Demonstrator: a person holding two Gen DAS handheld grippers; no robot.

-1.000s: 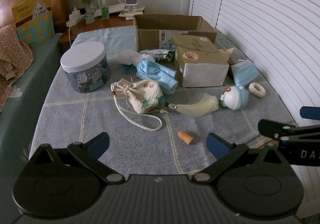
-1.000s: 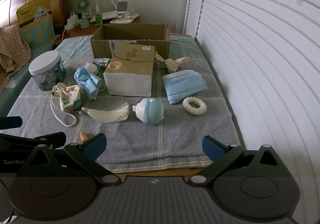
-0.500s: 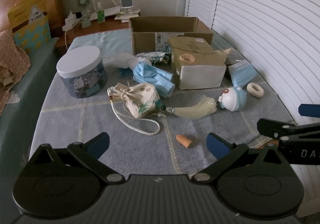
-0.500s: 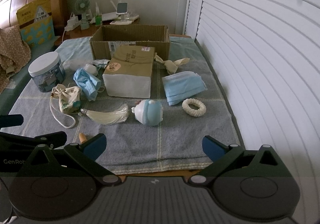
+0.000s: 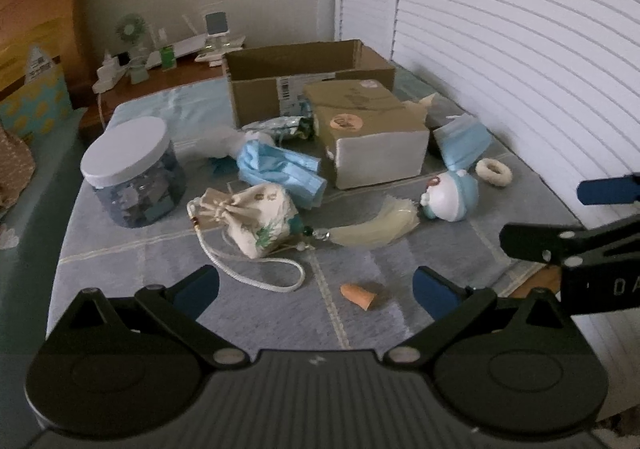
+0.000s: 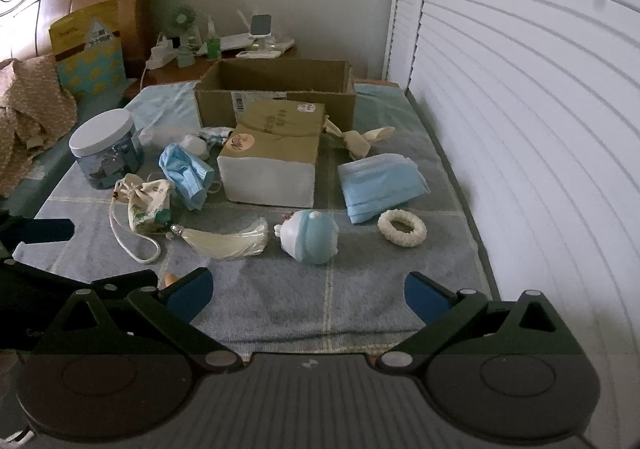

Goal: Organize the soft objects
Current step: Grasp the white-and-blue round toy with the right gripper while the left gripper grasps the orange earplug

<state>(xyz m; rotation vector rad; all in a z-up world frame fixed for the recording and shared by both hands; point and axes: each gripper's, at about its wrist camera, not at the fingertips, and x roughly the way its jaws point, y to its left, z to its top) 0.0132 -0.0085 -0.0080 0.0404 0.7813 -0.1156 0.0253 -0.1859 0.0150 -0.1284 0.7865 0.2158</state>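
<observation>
Grey checked cloth (image 6: 280,313) beside louvred doors (image 6: 540,129)

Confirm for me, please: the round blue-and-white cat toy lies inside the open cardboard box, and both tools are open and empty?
Not quite. The round blue-and-white cat toy lies on the grey checked cloth, in front of the open cardboard box, as the right wrist view shows. Both the left tool and right tool are indeed open and empty.

The left hand-held gripper (image 6: 184,295) hides most of the orange earplug (image 6: 169,279) (right wrist view).
</observation>
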